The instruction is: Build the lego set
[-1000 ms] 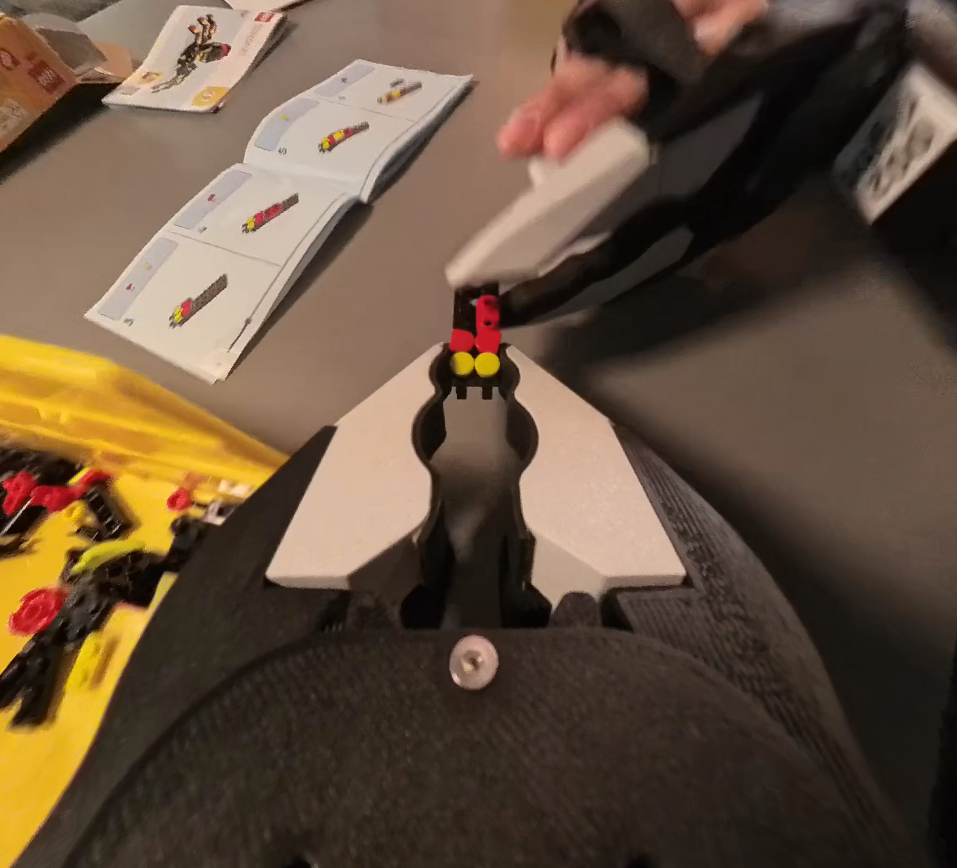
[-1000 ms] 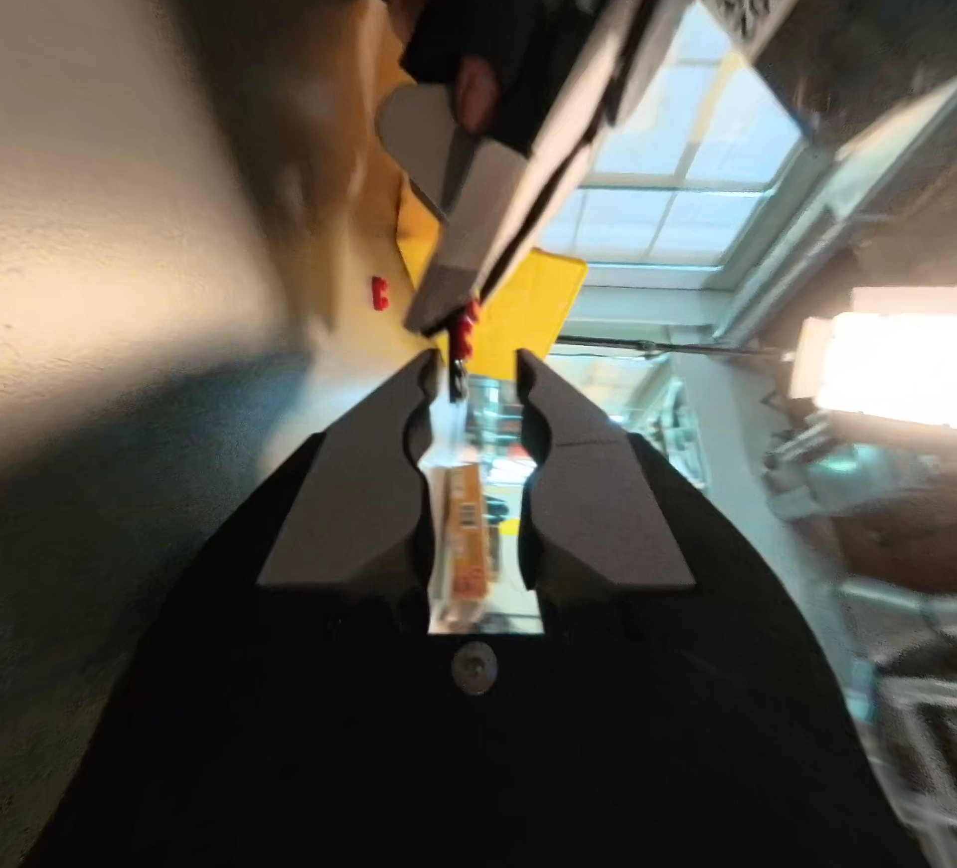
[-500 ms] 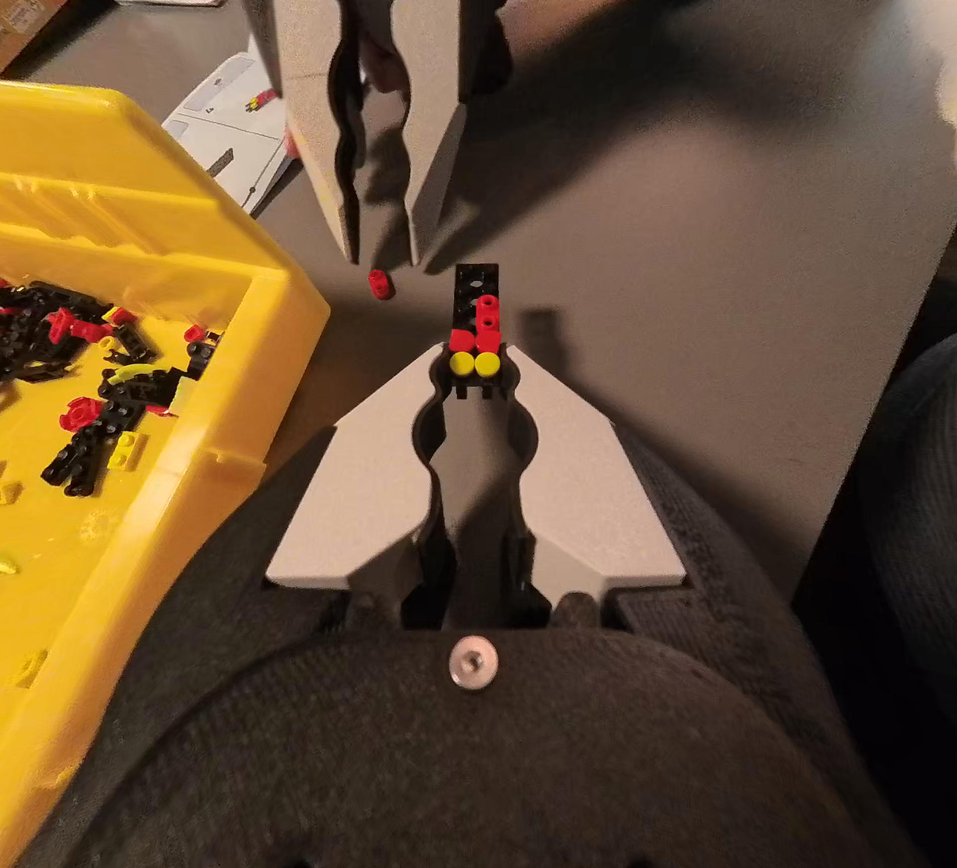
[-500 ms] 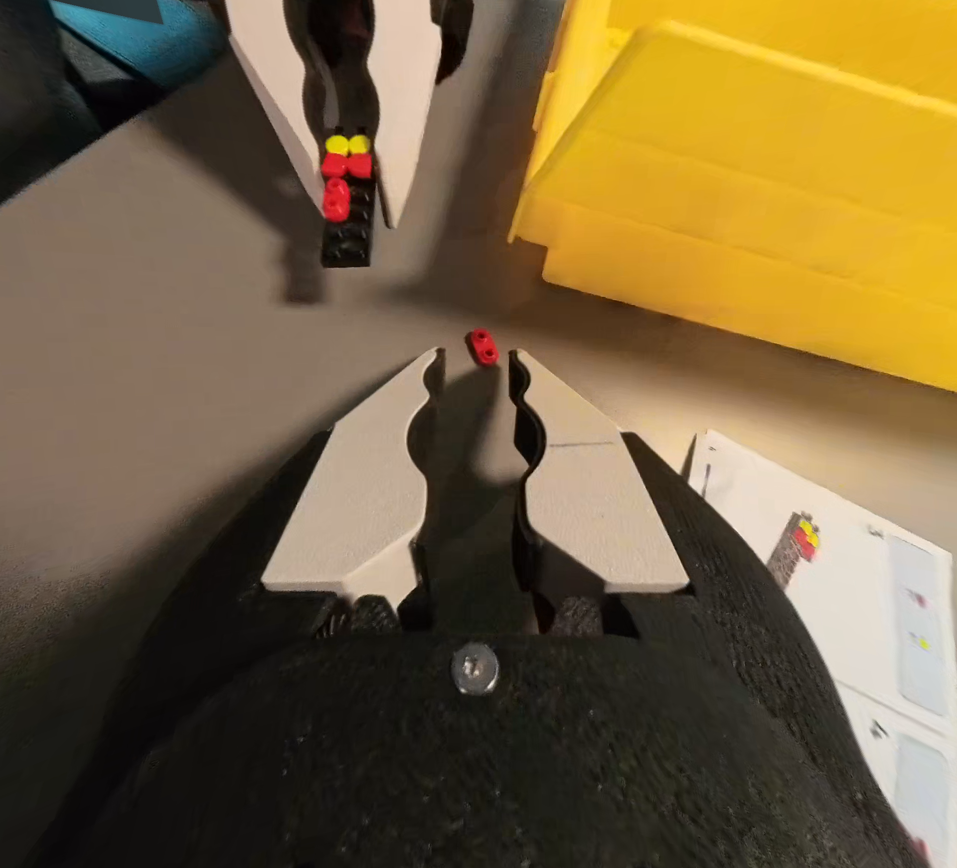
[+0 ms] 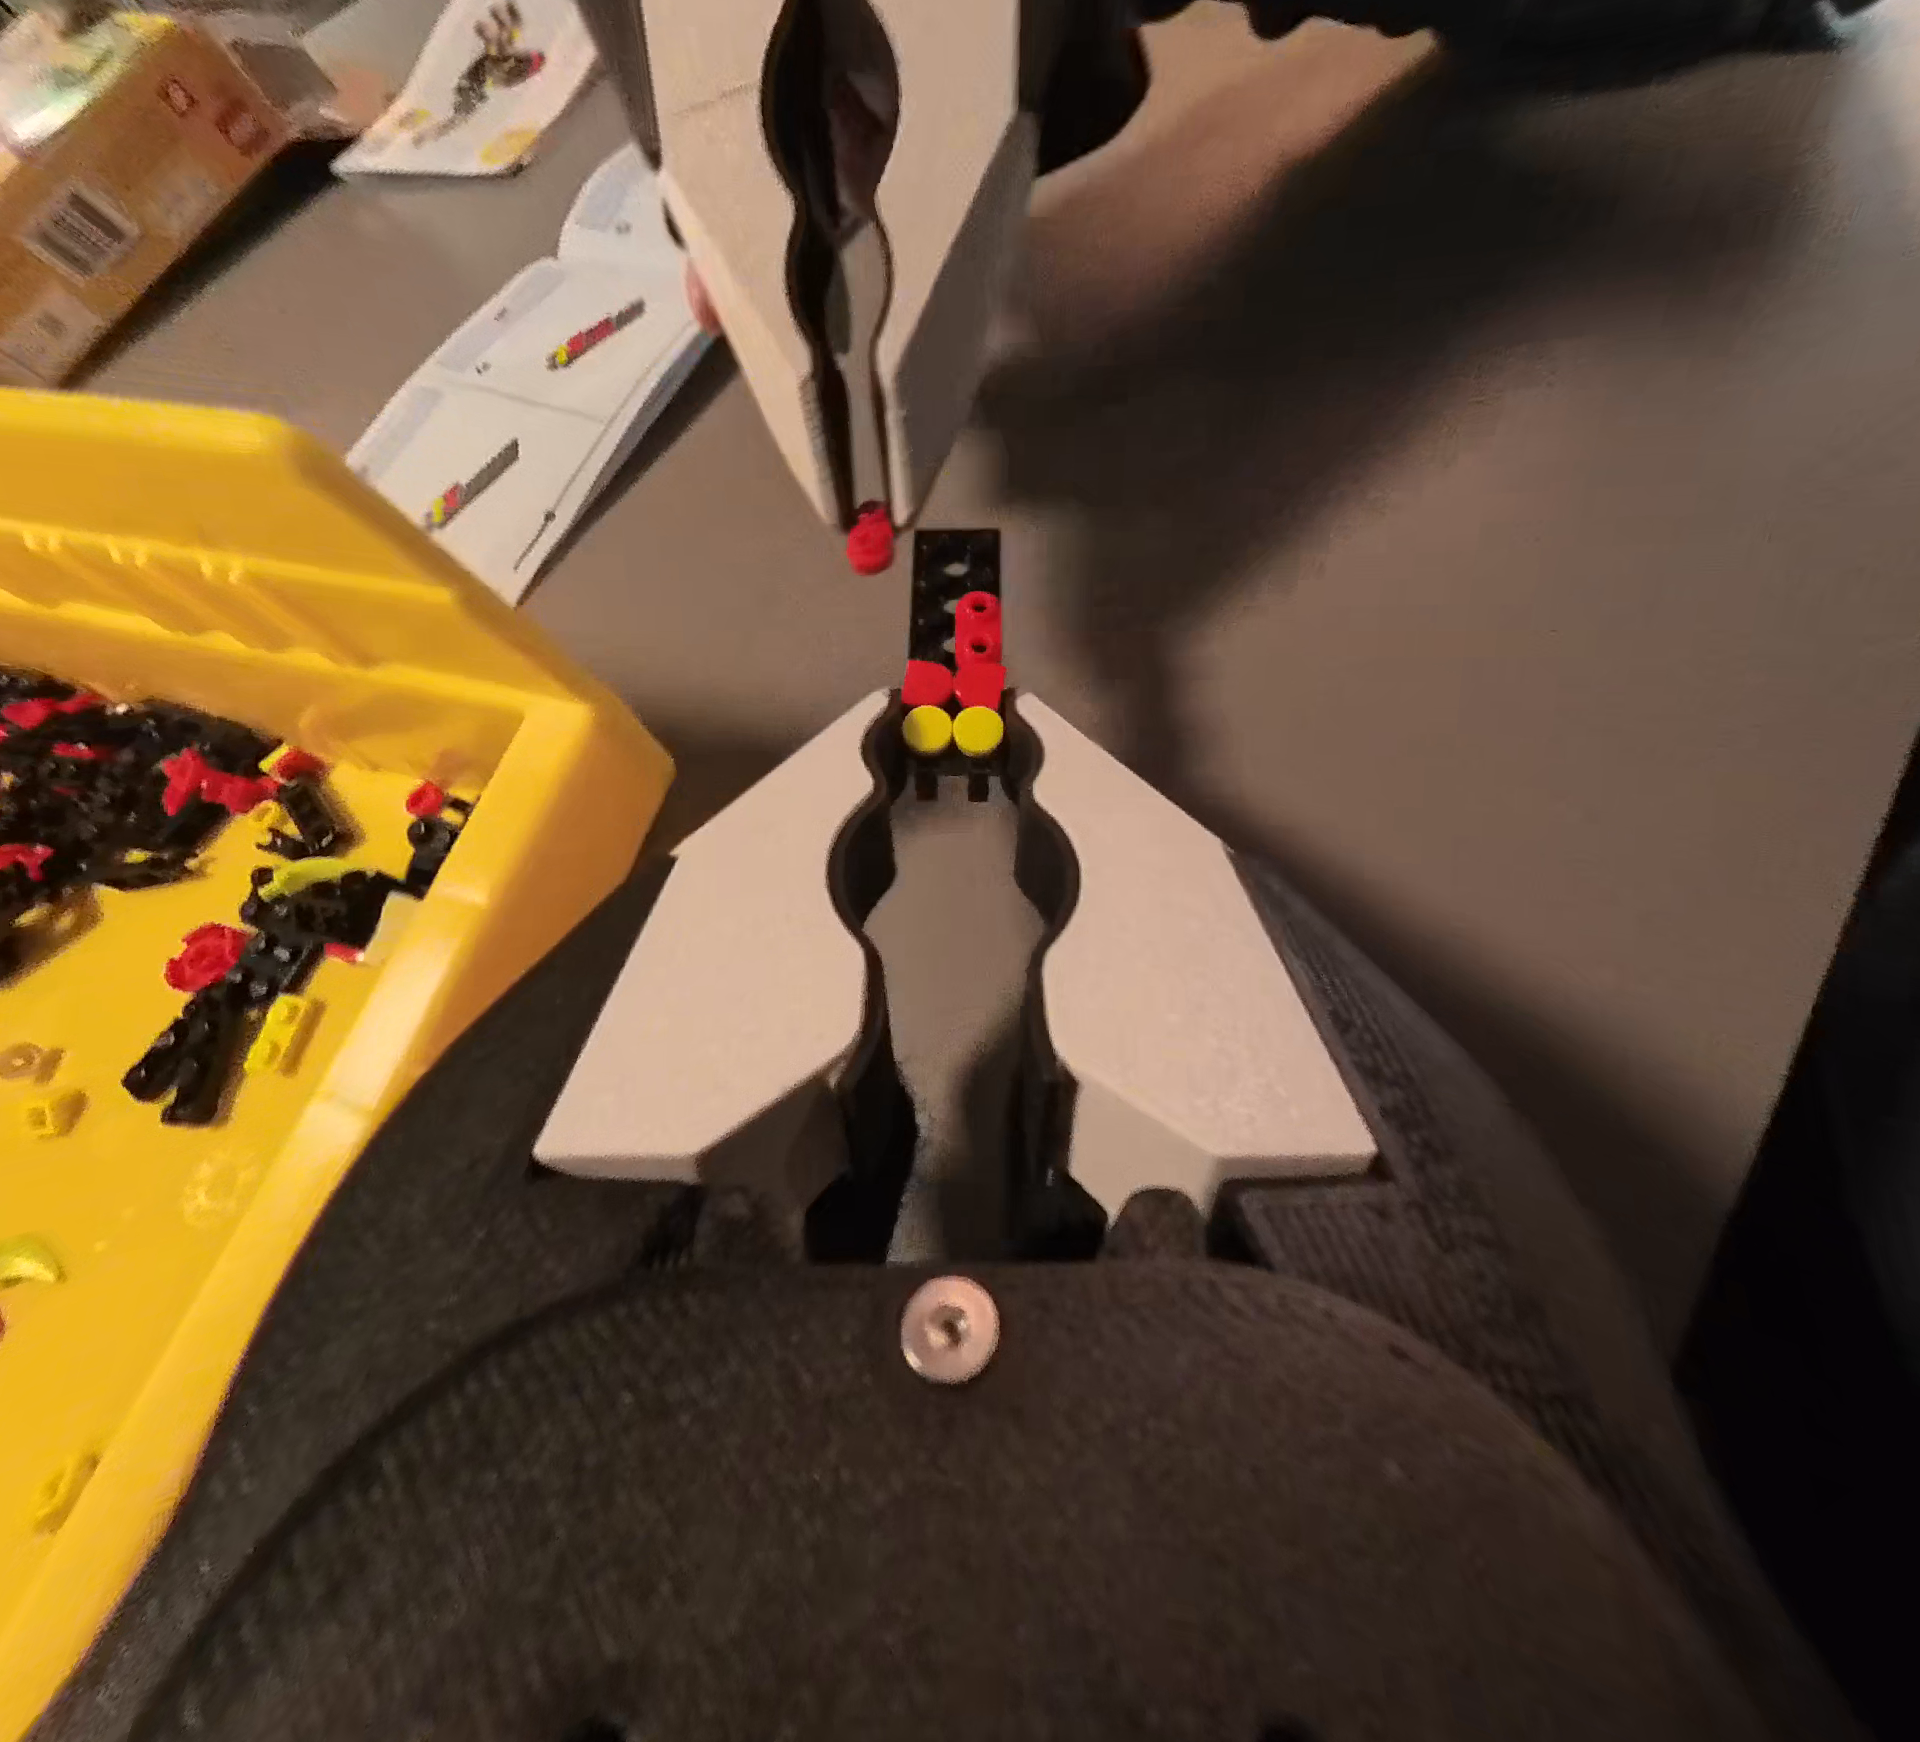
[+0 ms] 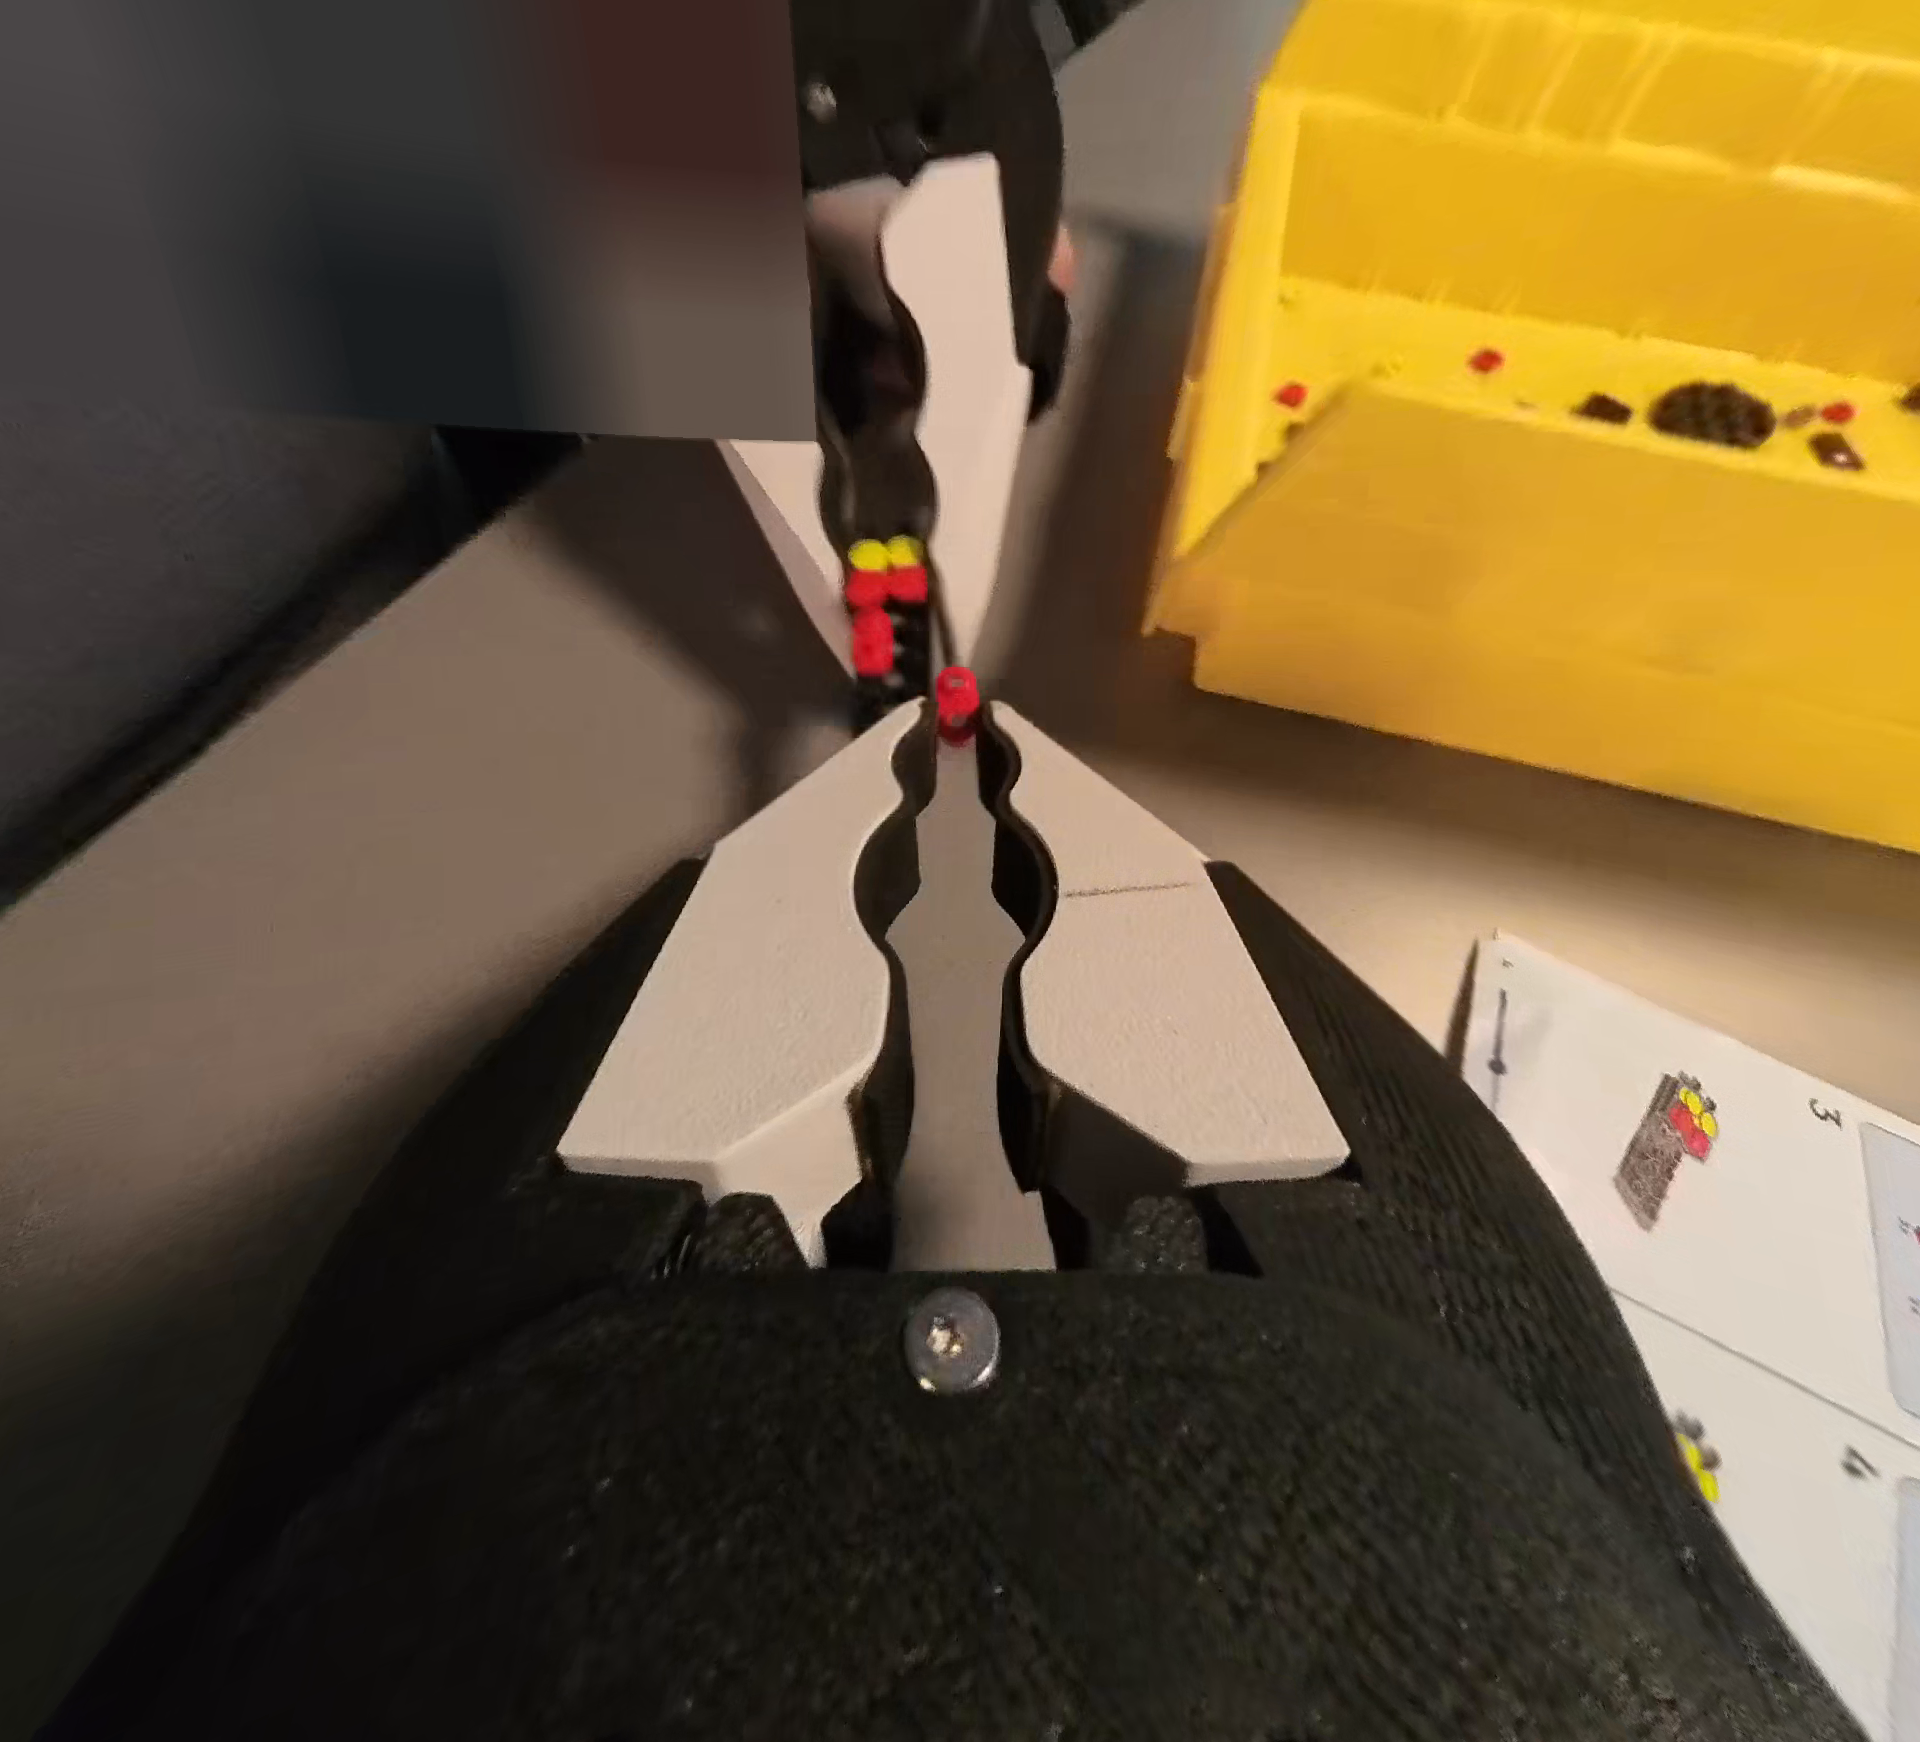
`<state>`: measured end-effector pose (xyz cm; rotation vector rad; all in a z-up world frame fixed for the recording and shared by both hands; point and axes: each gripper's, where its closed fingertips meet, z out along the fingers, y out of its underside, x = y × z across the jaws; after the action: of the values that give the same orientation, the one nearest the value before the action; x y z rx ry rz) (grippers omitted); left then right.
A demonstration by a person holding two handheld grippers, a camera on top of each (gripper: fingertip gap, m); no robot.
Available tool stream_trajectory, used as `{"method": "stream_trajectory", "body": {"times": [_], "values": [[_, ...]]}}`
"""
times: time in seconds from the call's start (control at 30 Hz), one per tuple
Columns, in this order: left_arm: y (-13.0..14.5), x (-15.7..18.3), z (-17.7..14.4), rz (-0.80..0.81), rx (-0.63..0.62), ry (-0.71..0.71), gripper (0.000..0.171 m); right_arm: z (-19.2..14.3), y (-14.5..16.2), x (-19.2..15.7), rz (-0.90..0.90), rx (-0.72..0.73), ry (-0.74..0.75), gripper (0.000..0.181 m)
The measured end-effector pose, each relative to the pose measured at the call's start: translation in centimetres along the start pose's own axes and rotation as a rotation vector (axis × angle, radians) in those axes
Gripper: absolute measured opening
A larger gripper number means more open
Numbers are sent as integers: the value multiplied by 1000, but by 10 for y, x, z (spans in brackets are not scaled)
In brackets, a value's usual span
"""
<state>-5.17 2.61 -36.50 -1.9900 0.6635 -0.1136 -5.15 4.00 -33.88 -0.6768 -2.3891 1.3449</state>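
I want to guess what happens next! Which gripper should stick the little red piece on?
Probably the right gripper: it already pinches the small red piece beside the black plate, which the left gripper holds.

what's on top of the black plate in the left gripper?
On the black plate: two yellow round studs, two red pieces and a red two-stud piece. Its rear end is covered by the left gripper.

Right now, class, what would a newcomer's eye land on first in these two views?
Two grey grippers meeting tip to tip mid-frame: the left gripper holds a black strip topped with red and yellow studs, and the right gripper pinches a red piece beside it. Next, the yellow bin of loose parts at the left, with a booklet open behind it.
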Motion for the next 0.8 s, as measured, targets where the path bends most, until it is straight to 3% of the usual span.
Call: {"method": "stream_trajectory", "body": {"times": [0.27, 0.8], "values": [[-10, 6, 10, 68, 22, -8, 17, 0, 3, -15, -48, -134, 68, 5], [-16, 11, 12, 130, 57, -20, 17, 4, -4, -20, -25, -134, 43, 5]]}}
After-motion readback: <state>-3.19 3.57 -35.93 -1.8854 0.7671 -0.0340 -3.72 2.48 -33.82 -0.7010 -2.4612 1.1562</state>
